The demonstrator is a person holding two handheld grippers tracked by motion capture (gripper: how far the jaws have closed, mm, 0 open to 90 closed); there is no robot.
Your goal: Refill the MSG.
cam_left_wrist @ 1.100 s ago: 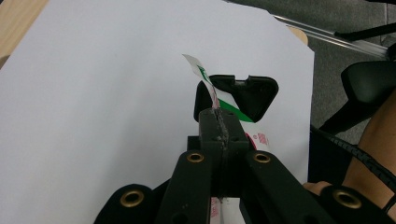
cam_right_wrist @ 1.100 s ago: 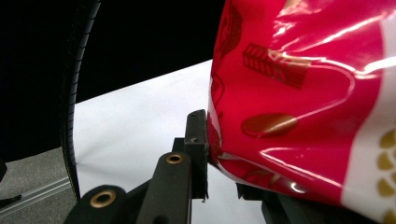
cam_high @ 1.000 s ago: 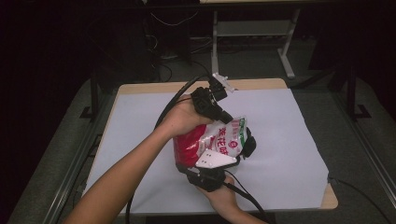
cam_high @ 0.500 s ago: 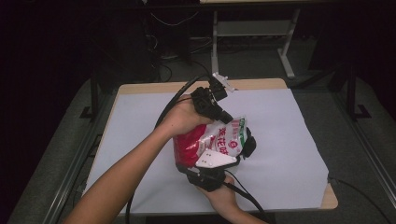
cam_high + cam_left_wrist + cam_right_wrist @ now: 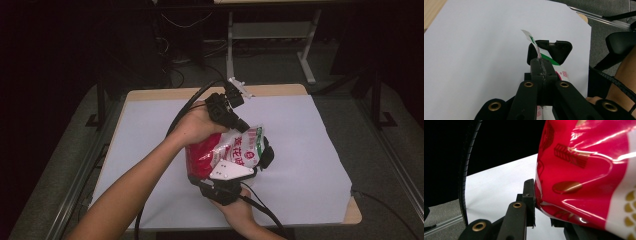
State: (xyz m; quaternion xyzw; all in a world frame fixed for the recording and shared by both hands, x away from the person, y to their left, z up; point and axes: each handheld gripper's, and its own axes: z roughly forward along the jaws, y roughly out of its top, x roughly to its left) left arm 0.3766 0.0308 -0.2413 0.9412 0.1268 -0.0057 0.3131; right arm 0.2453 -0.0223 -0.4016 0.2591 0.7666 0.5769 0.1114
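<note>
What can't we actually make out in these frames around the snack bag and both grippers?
- Snack bag print: high view, too small to read.
- Right gripper far jaw: right gripper view, the bag covers it.
- Left gripper: left gripper view, jaws shut on the bag's top edge; the body below is hidden by the jaws.
- Bag contents: opaque foil.
- Table near edge: high view, cut off by the frame.
</note>
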